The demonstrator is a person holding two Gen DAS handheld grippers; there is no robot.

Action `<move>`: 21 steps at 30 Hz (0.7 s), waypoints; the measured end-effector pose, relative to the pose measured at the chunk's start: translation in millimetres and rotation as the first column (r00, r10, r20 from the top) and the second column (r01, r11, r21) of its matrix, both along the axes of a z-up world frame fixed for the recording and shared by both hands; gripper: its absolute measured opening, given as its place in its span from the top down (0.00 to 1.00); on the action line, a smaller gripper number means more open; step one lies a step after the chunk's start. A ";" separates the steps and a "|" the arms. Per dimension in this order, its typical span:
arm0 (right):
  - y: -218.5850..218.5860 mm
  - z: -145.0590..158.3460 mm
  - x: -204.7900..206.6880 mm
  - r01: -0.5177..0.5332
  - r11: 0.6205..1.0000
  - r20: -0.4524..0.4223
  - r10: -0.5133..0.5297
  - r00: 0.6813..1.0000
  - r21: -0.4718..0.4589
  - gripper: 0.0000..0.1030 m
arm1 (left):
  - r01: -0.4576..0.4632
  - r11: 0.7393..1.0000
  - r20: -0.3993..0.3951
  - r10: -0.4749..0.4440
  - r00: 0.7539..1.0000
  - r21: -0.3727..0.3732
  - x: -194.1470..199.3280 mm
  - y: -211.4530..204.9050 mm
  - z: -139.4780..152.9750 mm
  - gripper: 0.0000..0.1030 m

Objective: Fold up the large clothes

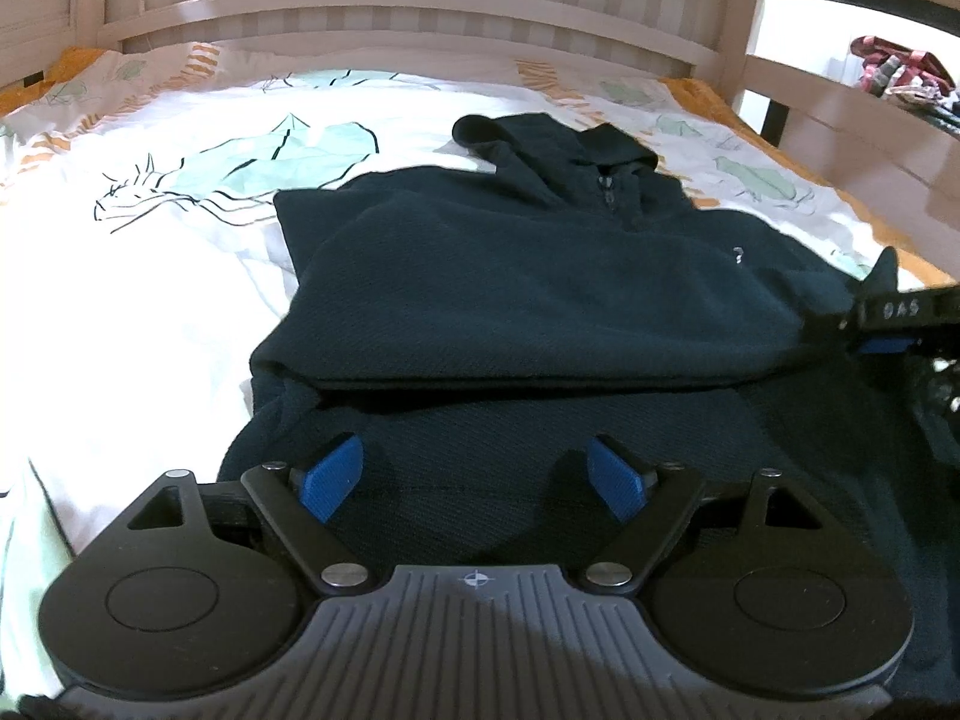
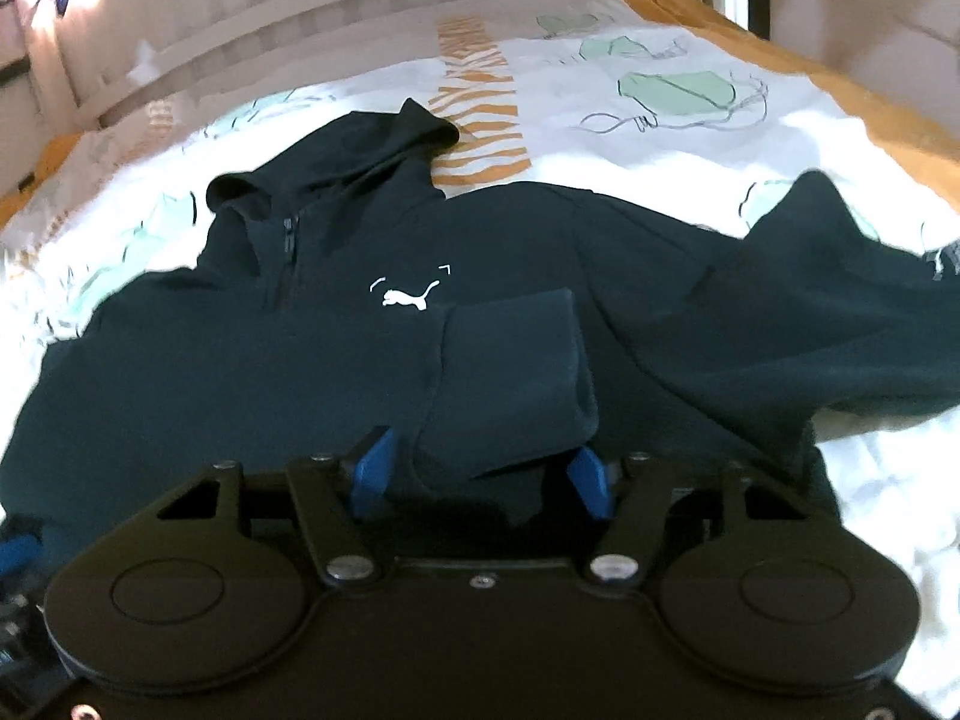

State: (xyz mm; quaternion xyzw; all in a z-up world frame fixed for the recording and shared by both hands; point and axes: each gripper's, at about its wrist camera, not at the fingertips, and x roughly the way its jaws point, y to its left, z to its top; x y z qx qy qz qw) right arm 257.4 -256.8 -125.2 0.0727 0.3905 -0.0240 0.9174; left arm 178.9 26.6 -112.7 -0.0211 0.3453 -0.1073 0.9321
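Nearest the left wrist camera, the left gripper [image 1: 474, 474] hangs with its 2 blue pads [image 1: 330, 477] spread wide over the near hem of a dark hoodie [image 1: 540, 276], nothing between them and no cloth touched as far as the view shows. In the right wrist view, the right gripper [image 2: 480, 477] has a sleeve cuff [image 2: 510, 372] lying between its pads; the gap on each side suggests the jaws are not yet pressing on it, though blur and shadow make contact hard to rule out. The hoodie lies spread front-up on a bed with a white leaf-print cover [image 1: 150, 276], one sleeve already laid across the chest, the other sleeve [image 2: 840, 300] trailing out to the side near the bed's edge. Farther on sit the zip collar [image 1: 606, 192] and the hood [image 1: 522, 132], and beyond them a slatted headboard [image 1: 396, 6]. The fabric looks thick, soft and limp, light enough for 1 gripper yet prone to sag and drag on the cover, so a pinch on a single layer would likely slip. I judge the doubled cuff and the ribbed hem the firmest places to take hold, with both corners lifted together to keep the fold square.
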 end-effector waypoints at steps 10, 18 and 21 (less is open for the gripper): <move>7.6 24.7 -22.9 0.007 0.997 0.095 -0.001 0.995 -0.071 0.26 | -0.038 0.998 0.034 0.040 0.999 -0.054 18.3 38.5 53.5 0.21; 63.0 37.0 -33.4 -0.181 0.981 0.165 0.190 0.968 -0.068 0.25 | -0.102 0.978 -0.184 0.068 0.981 -0.184 99.3 86.1 44.3 0.21; 101.6 40.0 -35.0 -0.323 0.945 0.190 0.328 0.925 -0.057 0.26 | -0.103 0.966 -0.275 0.034 0.961 -0.238 128.4 99.5 33.1 0.22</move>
